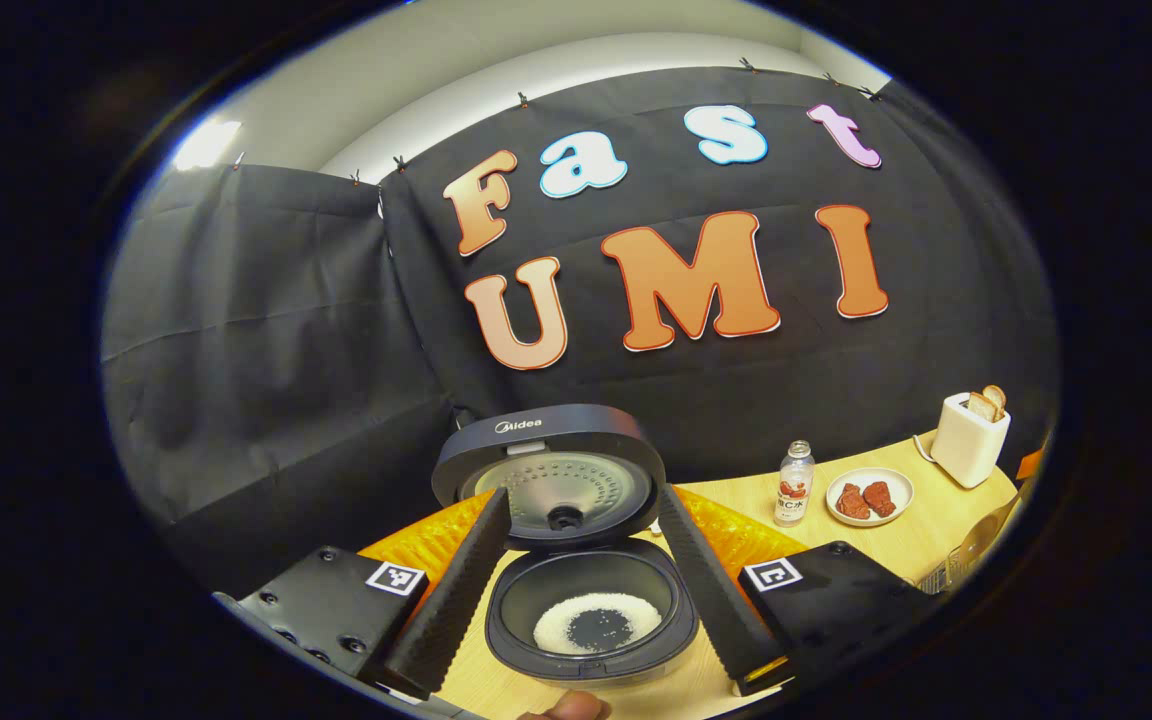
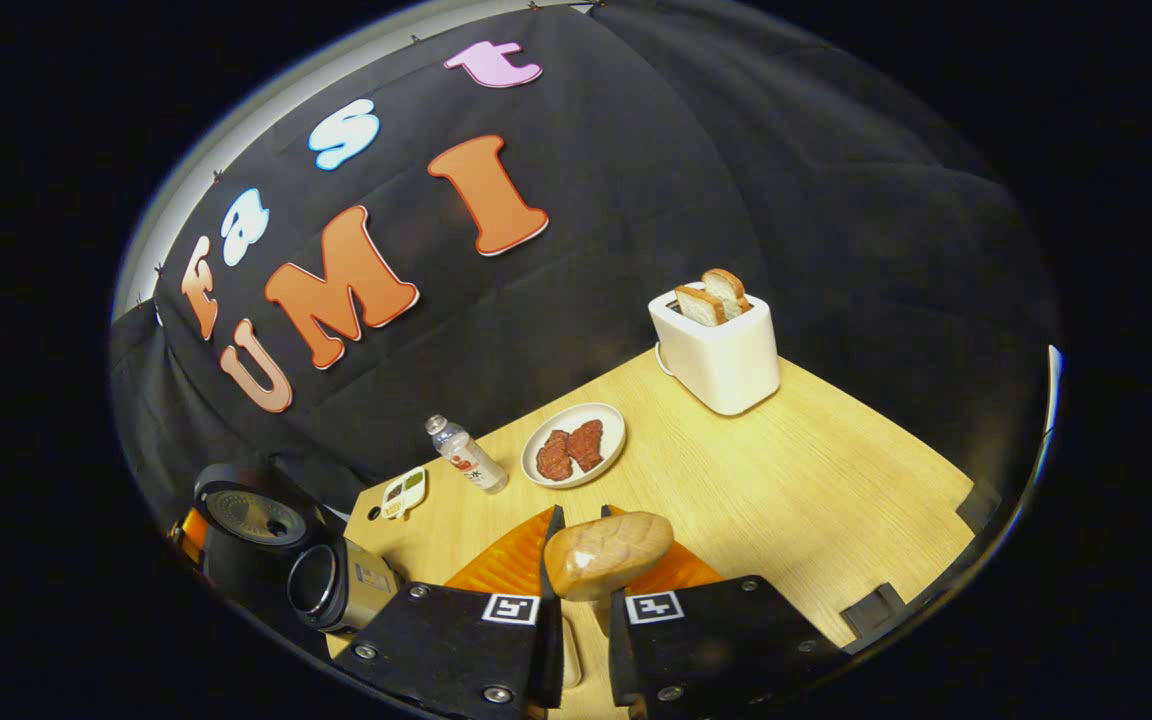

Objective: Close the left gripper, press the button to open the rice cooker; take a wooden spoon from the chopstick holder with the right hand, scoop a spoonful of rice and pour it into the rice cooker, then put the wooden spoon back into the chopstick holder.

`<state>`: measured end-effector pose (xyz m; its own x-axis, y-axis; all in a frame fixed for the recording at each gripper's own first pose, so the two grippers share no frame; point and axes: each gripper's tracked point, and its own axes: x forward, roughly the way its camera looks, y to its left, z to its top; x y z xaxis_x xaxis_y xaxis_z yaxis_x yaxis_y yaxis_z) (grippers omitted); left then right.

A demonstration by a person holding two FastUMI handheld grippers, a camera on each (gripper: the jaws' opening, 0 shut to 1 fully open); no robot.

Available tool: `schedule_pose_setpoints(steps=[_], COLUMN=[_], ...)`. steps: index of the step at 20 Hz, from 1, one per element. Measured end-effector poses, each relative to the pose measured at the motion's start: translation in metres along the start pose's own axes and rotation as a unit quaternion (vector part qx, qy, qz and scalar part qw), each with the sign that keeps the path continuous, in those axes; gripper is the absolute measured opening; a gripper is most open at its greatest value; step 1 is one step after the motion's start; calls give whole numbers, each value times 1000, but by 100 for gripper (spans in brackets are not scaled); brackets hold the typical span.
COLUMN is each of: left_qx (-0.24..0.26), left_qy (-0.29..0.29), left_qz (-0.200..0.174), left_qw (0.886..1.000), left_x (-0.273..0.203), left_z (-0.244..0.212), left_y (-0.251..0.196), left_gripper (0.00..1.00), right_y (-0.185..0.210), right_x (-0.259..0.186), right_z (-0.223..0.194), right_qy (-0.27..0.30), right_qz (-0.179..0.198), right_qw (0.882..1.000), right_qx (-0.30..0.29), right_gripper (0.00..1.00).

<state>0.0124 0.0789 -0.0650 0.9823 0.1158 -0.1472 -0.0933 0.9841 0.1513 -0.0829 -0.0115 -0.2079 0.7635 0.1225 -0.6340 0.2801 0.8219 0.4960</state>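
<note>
The rice cooker (image 1: 586, 610) stands with its lid (image 1: 551, 475) raised. White rice lies in a ring on the bottom of its dark inner pot (image 1: 596, 622). My left gripper (image 1: 581, 495) is open, its fingers (image 1: 461, 590) spread to either side of the pot and nothing between them. In the right gripper view my right gripper (image 2: 581, 530) is shut on the wooden spoon (image 2: 608, 555), whose bowl sticks up above the fingertips over the wooden table (image 2: 786, 480). I cannot tell whether rice is in the bowl. The open rice cooker (image 2: 251, 525) stands at the far left there.
A white toaster (image 2: 721, 345) with two bread slices stands at the back. A plate of red meat (image 2: 576, 445), a small bottle (image 2: 466, 455) and a little sauce dish (image 2: 403, 492) sit near the wall. A wire rack (image 1: 956, 565) shows at the left gripper view's right edge.
</note>
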Motion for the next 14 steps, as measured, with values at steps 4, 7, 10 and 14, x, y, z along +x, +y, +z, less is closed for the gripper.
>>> schedule_pose_setpoints(steps=[4,7,10,14], left_qx=[-10,-17,-17,-14], left_qy=[13,25,32,53], left_qz=[5,3,11,22], left_qw=[1000,1000,999,998], left_x=[2,1,-2,-6], left_z=[-16,-28,-39,-61], left_y=[15,26,43,60], left_gripper=[100,100,100,95], right_y=[47,82,108,121], right_x=[-3,0,7,24], right_z=[-14,-41,-69,-108], right_qy=[15,39,55,61], right_qz=[43,69,83,75], right_qw=[999,996,990,973], right_qx=[-5,-35,-96,-210], right_gripper=[17,18,18,17])
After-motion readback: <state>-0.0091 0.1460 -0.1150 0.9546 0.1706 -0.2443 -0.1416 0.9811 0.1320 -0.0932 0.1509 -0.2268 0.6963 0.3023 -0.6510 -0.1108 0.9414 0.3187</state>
